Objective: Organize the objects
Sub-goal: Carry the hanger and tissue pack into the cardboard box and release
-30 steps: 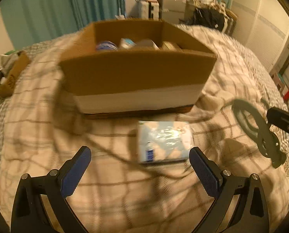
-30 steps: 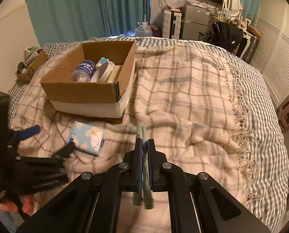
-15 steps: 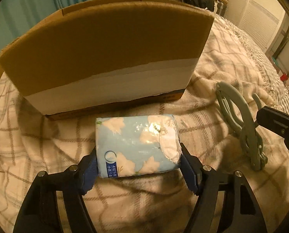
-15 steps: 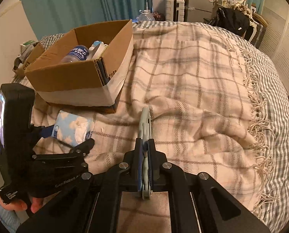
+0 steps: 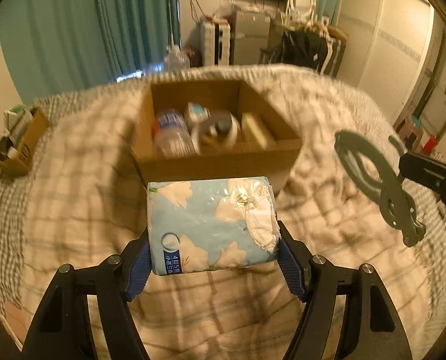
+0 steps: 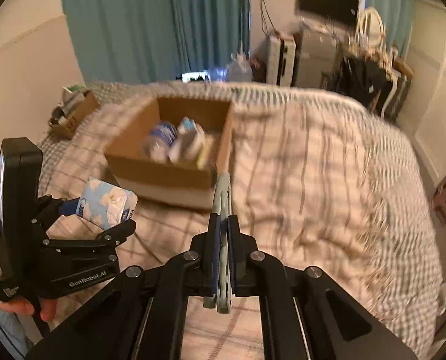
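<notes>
The left gripper is clamped on a blue pack of tissues with white flowers on it; its blue pads press on both sides of the pack, and the pack is up in the air, above the plaid blanket and in front of the near wall of the cardboard box; the jaws have just been closing on the pack; the right gripper is squeezed tight on a flat grey-green clip that sticks out past its tips, also up off the blanket; in the left wrist view the clip hangs at the right, well apart from the tissues; a hand holds the left gripper's handle at the lower left; the box sits near the far left part of the bed, and inside it lie a water bottle, a roll of tape and a yellow sponge, all blurry; a small brown box full of things sits at the bed's far left edge; blue-green curtains hang behind.
</notes>
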Demonstrator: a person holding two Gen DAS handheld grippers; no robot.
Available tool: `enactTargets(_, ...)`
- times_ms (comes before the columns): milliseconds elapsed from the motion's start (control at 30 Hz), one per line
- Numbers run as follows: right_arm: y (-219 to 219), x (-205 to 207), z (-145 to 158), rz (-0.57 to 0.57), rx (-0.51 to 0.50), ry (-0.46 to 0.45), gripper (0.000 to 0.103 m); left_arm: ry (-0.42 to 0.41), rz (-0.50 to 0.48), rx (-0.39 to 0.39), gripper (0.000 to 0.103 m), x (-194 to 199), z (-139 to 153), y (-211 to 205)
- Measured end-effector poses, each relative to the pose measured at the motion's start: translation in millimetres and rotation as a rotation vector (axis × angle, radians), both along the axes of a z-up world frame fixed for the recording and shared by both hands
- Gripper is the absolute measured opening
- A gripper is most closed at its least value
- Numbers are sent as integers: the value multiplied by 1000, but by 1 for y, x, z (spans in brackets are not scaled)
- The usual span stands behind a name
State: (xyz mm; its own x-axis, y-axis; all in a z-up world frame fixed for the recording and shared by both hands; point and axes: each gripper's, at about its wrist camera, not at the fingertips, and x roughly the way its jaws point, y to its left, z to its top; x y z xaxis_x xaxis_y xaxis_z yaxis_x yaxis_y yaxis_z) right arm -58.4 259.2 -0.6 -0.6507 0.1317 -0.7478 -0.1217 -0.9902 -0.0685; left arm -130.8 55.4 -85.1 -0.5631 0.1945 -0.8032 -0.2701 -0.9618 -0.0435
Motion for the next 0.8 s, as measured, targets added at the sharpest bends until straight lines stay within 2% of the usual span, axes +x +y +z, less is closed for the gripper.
enactTargets(200, -18, -39, 57, 54, 16, 96, 4, 66, 30, 26, 75, -33, 48, -21)
enactTargets(367, -19, -100, 71, 75, 27, 114, 4, 88, 56, 8, 75, -81, 61, -27)
enactTargets(533, -10, -179, 47, 84, 10, 73, 4, 65, 58, 0, 75, -130, 49, -22)
enactTargets(667, 9, -234, 7, 63, -27, 21, 4, 19, 35, -3, 75, -165, 18, -12)
enactTargets(800, 23, -257, -31, 33, -63, -23, 4, -31, 25, -13, 75, -184, -16, -5)
